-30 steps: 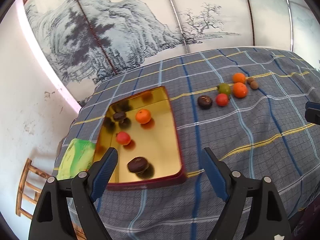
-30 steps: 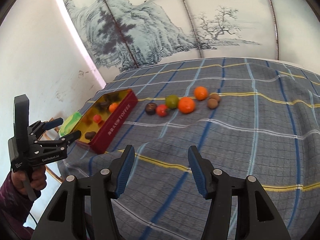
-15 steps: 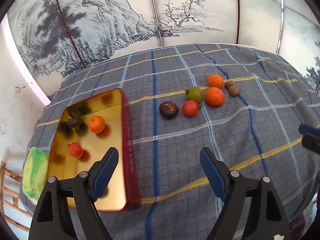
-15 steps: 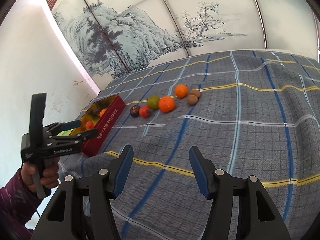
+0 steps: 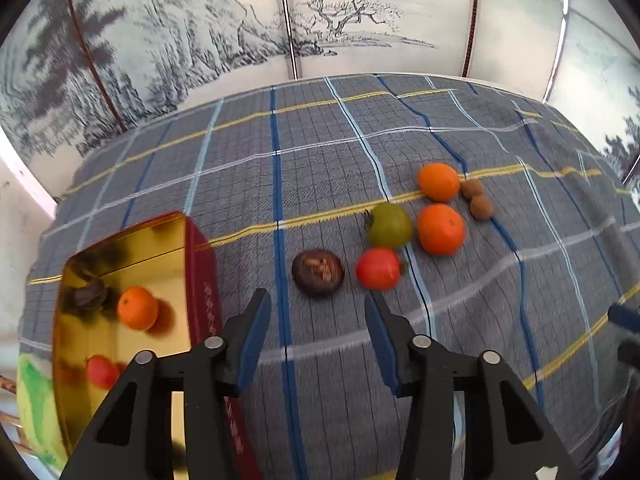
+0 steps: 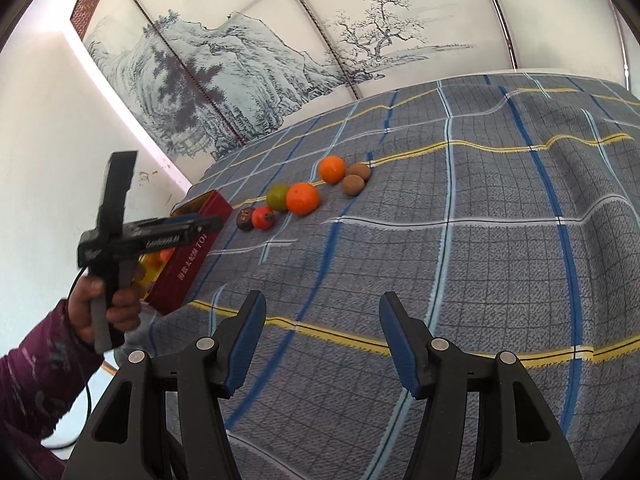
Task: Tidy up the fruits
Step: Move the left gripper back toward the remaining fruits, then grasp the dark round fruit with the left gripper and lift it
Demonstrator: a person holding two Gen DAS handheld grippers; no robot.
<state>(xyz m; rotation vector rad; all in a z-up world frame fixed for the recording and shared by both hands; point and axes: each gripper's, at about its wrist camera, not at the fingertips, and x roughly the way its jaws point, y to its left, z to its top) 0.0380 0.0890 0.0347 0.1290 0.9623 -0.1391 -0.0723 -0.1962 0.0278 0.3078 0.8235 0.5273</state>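
tin (image 5: 120, 256) left of the left gripper (image 5: 316, 320): three fruits in | seven ahead on cloth (image 5: 320, 160) | left gripper's jaws just narrowed, empty | right gripper (image 6: 322, 334) half open, empty

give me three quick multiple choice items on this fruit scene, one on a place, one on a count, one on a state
1. Which fruit lies nearest the left gripper?
A. dark brown fruit
B. green tomato
C. far orange

2. How many oranges lie on the cloth outside the tin?
A. one
B. two
C. four

3. What does the right gripper hold?
A. an orange
B. a tomato
C. nothing

Answers:
1 A: the dark brown fruit sits just beyond its fingertips.
2 B: two oranges lie on the cloth; a third is in the tin.
3 C: only cloth shows between its fingers.
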